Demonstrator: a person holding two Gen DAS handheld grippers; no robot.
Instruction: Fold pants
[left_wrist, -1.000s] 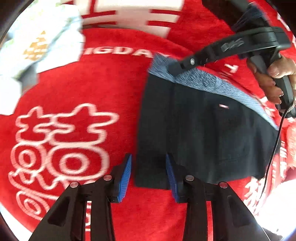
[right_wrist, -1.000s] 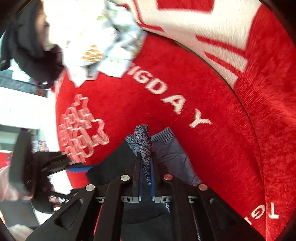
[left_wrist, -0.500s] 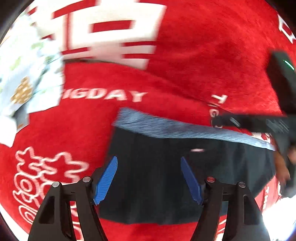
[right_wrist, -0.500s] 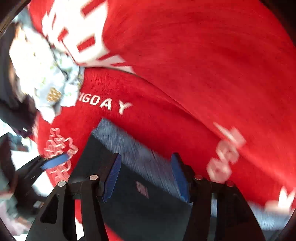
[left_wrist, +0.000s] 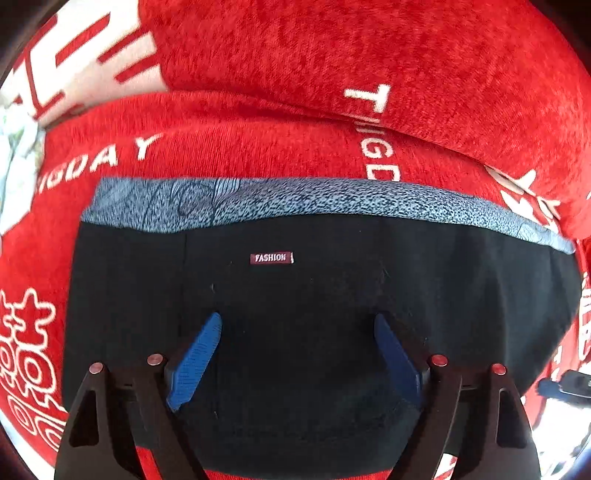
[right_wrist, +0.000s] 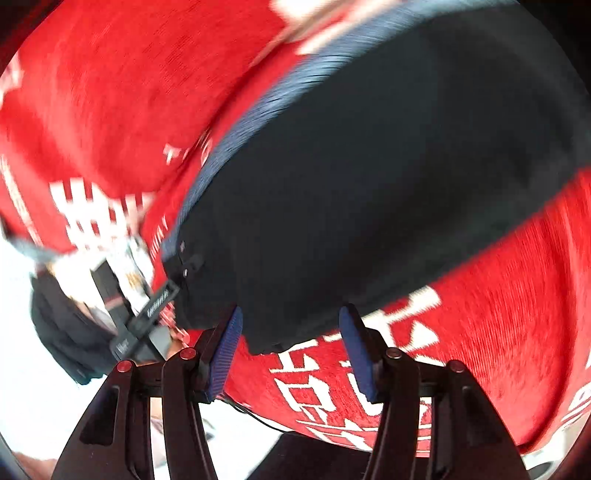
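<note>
The pants lie folded flat on the red blanket, a black rectangle with a speckled grey waistband along its far edge and a small maroon "FASHION" label just below that band. From my left wrist camera I see my left gripper spread wide over the middle of the black cloth, blue pads well apart and holding nothing; I cannot tell whether the tips touch the fabric. My right wrist view is blurred: the right gripper is also wide open and empty, sitting over the near corner of the pants, with red blanket between its fingers. The blanket carries white lettering and patterns around the pants.
</note>
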